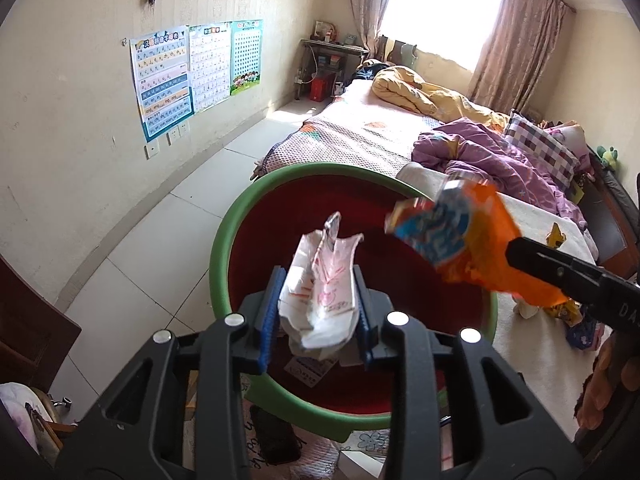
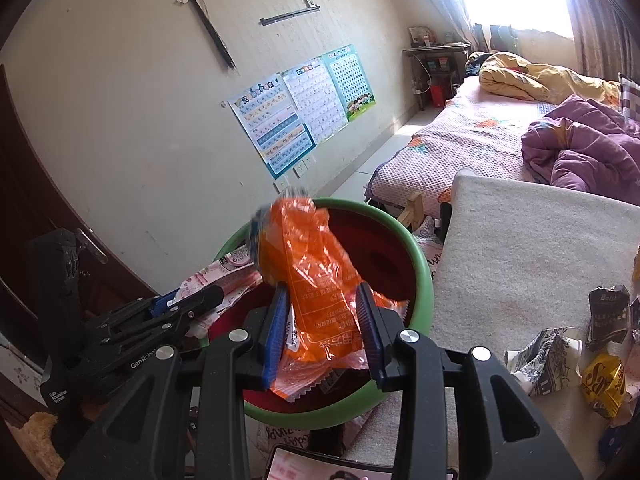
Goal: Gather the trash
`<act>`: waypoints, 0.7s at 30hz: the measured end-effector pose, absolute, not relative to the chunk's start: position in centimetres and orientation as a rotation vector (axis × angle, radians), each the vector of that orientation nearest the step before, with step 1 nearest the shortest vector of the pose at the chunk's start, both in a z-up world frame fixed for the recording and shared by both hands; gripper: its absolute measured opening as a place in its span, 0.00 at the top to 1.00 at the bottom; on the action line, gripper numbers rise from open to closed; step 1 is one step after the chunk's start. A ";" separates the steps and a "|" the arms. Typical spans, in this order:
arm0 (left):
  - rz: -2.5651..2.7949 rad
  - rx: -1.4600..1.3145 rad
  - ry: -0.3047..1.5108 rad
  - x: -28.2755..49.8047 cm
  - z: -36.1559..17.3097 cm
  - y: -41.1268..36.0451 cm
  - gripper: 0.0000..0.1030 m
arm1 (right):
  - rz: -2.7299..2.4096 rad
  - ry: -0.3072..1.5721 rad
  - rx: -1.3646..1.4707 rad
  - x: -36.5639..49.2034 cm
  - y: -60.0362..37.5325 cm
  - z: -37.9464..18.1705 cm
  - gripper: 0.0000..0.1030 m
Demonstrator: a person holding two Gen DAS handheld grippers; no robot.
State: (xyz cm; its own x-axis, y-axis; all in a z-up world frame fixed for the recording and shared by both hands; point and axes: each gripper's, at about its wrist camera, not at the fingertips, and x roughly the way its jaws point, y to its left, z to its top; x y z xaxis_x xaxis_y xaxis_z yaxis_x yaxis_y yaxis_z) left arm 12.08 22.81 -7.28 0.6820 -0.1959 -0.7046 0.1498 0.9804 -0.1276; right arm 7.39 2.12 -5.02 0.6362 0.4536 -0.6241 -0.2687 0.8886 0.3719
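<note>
A round bin with a green rim (image 1: pixel 218 240) and dark red inside stands on the floor beside the bed; it also shows in the right wrist view (image 2: pixel 422 268). My left gripper (image 1: pixel 316 292) is shut on a crumpled white and pink wrapper (image 1: pixel 320 276) and holds it over the bin. My right gripper (image 2: pixel 322 300) is shut on an orange snack bag (image 2: pixel 308 264), also over the bin. In the left wrist view the orange bag (image 1: pixel 472 244) hangs at the right. In the right wrist view the left gripper (image 2: pixel 192 300) holds the white wrapper (image 2: pixel 228 276) at the bin's left rim.
A white mat (image 2: pixel 528 248) lies right of the bin, with several wrappers on it: a yellow one (image 2: pixel 604 384), a dark one (image 2: pixel 608 312) and a crumpled patterned one (image 2: pixel 540 356). A bed (image 1: pixel 360 128) with purple and yellow quilts lies behind. A dark door (image 2: pixel 24 208) is at the left.
</note>
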 end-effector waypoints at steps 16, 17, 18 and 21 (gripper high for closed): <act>-0.173 -0.074 0.772 11.9 -7.0 22.6 0.46 | 0.339 0.750 0.313 5.6 -1.5 -4.3 0.51; -0.176 -0.077 0.770 11.8 -6.9 22.4 0.46 | 0.325 0.752 0.320 5.4 -2.1 -4.4 0.51; -0.180 -0.080 0.767 11.6 -6.9 22.2 0.46 | 0.311 0.755 0.326 5.3 -2.6 -4.5 0.51; -0.197 -0.078 0.757 11.4 -6.5 21.6 0.46 | 0.274 0.763 0.334 4.6 -3.8 -4.9 0.51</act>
